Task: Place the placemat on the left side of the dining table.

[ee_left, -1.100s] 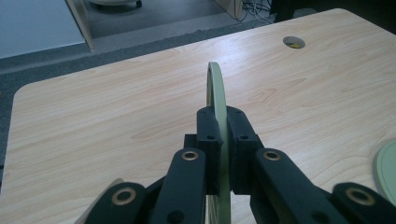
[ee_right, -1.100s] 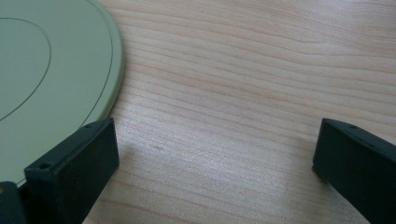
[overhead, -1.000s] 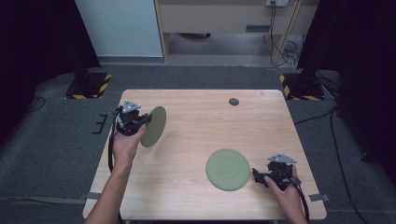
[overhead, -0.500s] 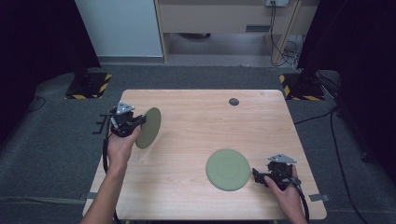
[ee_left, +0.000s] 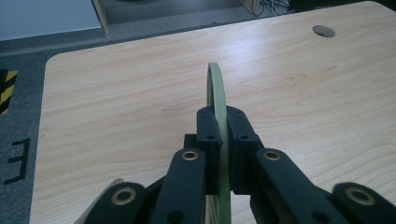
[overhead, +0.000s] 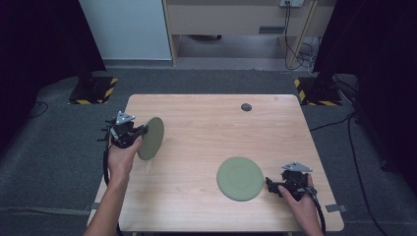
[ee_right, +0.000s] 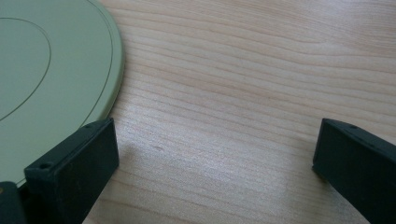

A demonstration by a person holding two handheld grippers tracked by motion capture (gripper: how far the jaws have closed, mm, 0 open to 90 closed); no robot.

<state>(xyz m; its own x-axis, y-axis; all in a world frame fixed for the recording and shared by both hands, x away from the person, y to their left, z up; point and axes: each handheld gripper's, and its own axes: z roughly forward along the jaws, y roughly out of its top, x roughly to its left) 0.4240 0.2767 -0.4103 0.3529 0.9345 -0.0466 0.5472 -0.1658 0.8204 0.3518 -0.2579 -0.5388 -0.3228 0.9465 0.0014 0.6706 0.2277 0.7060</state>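
Left gripper point(ee_left: 223, 140): my jaws clamp the rim of a round olive-green plastic plate point(overhead: 150, 138), held edge-up above the table's left side.
Right gripper point(ee_right: 215, 158): my jaws gape wide, empty.
Second green plate point(overhead: 240, 178): flat on the light wooden table point(overhead: 206, 132), just beside my right gripper.

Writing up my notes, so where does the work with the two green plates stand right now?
Looks done: one green plate lies flat on the table, the right claw open beside its rim. In hand: the left claw grips the second plate by its edge, held on edge above the table's left side. Probably left: setting it down, perhaps with the first plate.
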